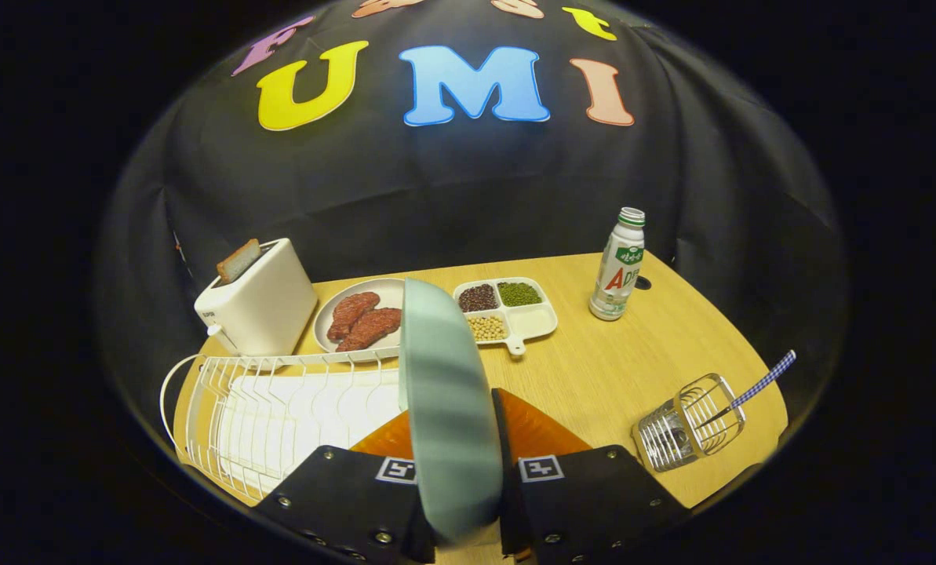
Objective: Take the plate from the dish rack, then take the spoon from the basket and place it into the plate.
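A pale green plate stands on edge between my two fingers, and my gripper is shut on it. The plate is held above the right end of the white wire dish rack, which lies to the left of the fingers. To the right of the fingers, a small wire basket sits on the wooden table. A spoon with a blue checked handle leans out of the basket toward the right.
Beyond the rack stand a white toaster with a slice of bread, a plate of red meat patties, and a divided tray of beans. A white bottle stands at the far right of the table.
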Demonstrator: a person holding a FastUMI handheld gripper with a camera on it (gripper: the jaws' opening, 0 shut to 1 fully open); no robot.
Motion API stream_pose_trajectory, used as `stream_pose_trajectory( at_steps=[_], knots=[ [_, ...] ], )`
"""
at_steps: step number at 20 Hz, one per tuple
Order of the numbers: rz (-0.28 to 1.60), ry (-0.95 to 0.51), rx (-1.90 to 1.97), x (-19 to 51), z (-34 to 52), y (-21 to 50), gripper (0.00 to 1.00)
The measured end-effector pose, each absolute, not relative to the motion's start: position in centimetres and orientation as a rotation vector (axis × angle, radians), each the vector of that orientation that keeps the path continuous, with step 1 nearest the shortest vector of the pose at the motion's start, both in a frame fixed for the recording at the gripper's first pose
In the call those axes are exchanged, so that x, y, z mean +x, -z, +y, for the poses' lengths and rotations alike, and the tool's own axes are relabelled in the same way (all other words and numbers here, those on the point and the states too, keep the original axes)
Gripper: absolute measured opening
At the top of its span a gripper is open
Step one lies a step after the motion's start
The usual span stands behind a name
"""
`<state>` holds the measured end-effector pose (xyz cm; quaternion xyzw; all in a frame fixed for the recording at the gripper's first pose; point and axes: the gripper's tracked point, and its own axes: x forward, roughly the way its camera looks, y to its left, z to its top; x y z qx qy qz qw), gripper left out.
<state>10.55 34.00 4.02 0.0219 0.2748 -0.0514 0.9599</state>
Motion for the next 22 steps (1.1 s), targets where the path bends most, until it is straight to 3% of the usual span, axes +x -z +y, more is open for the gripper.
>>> stream_pose_trajectory(
  at_steps=[14,22],
  knots=[
    [0.427,0.273,-0.263,8.1,34.7,-11.1,0.3],
    [0.365,0.316,-0.271,0.7,33.8,-14.5,0.3]
  ],
)
